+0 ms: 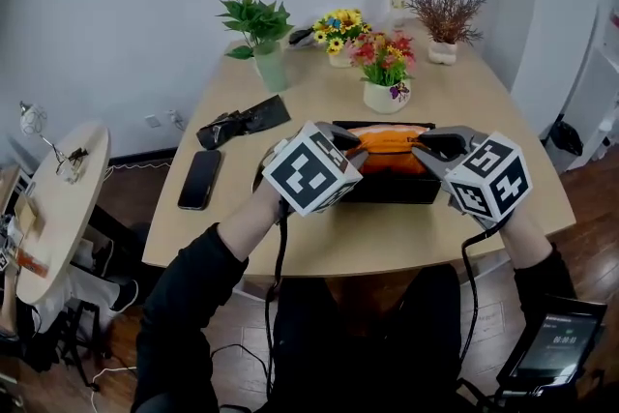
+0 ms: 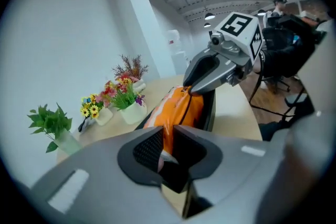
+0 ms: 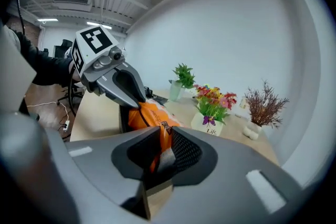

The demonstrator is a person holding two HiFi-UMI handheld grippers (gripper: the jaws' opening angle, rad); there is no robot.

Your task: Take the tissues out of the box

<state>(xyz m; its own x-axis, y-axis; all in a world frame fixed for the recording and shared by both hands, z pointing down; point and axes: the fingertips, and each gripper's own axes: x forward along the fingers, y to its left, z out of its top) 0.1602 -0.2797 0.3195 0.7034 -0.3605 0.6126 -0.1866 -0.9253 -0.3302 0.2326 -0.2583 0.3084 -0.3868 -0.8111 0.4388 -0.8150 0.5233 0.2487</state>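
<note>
head view: the orange tissue pack [image 1: 387, 140] lies in the open black box [image 1: 392, 189] near the front edge of the table [image 1: 319, 102]. the left gripper [image 1: 354, 150] meets the pack's left end and the right gripper [image 1: 422, 150] meets its right end. the pack's top shows above the box rim, but its lower part sits inside the walls, so it is not out yet.

left gripper view: the left gripper [image 2: 167, 152] has its jaws almost fully together, pinching a thin flap of the pack's orange wrapper [image 2: 181, 110]. at the far end the right gripper [image 2: 193, 86] bites the other end, with the box wall [image 2: 211, 107] beside it.

right gripper view: the right gripper [image 3: 161, 152] is closed on the wrapper's near end, its jaws a little apart around the bunched film [image 3: 149, 115]. the left gripper [image 3: 137, 101] holds the opposite end.

judgement: the 2 grasps look done; lifting the pack clear of the box and setting it down are left.
</note>
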